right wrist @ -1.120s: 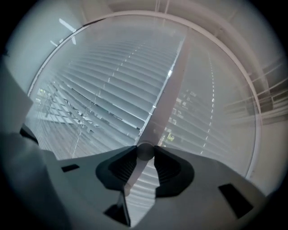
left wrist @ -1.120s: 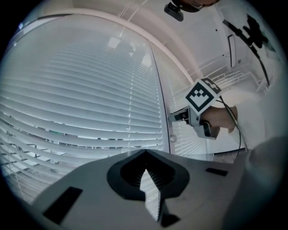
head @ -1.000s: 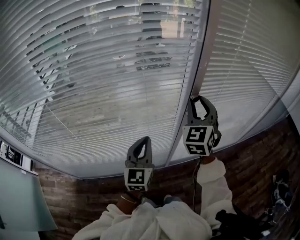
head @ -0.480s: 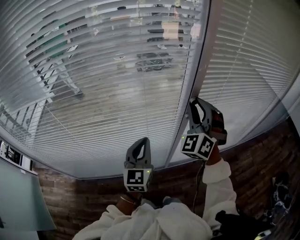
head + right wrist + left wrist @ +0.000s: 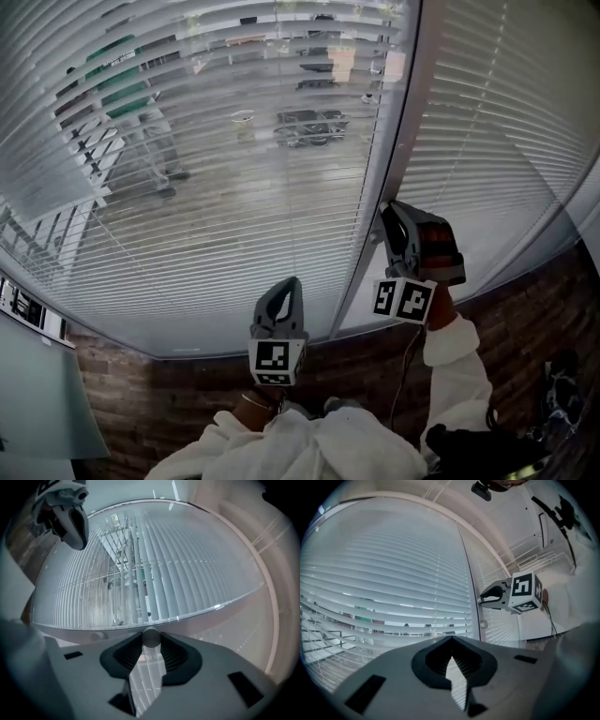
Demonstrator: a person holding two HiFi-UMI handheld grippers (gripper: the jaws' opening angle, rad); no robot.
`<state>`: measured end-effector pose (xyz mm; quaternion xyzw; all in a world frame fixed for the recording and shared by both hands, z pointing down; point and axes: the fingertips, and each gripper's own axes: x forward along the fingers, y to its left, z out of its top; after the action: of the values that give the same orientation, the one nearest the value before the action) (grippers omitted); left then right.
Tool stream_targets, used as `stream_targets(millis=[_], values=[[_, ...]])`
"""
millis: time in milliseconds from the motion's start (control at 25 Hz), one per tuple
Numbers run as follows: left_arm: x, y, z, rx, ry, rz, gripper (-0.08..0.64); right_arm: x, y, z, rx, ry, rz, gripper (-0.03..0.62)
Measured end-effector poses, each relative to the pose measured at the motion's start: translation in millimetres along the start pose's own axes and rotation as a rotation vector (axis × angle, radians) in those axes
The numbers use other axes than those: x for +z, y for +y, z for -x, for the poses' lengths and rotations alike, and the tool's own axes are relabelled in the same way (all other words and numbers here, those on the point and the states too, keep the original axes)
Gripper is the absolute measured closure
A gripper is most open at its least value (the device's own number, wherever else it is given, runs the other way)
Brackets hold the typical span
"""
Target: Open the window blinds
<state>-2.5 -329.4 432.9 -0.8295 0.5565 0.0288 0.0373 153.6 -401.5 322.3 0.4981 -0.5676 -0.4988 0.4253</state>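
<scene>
By window frame (image 5: 397, 131), R gripper (image 5: 390, 217) twisted wand (image 5: 151, 637); slats (image 5: 225, 197) opened more

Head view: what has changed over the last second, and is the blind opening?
The right gripper, shut on the thin grey round blind wand, has rolled about it. The slats of the white left-hand blind have tilted further open, showing more outdoors. The left gripper, shut and empty, and the white right-hand blind stayed put.

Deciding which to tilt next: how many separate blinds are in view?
2. The left blind hangs left of the window post, the right blind right of it. The right gripper is shut on the tilt wand. Others may be hidden.
</scene>
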Motion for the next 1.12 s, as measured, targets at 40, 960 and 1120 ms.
stream_targets(millis=[40, 960, 1120], values=[[0.1, -0.3, -0.5, 0.002, 0.0, -0.003, 0.561, 0.0, 0.4, -0.2, 0.0, -0.005, 0.022, 0.463], [-3.4, -12.7, -9.2, 0.056, 0.012, -0.015, 0.561, -3.6, 10.0, 1.1, -0.002, -0.118, 0.67, 0.463], [-3.5, -14.6, -9.3, 0.057, 0.012, -0.021, 0.561, -3.4, 8.8, 0.4, -0.01, -0.13, 0.598, 0.463]])
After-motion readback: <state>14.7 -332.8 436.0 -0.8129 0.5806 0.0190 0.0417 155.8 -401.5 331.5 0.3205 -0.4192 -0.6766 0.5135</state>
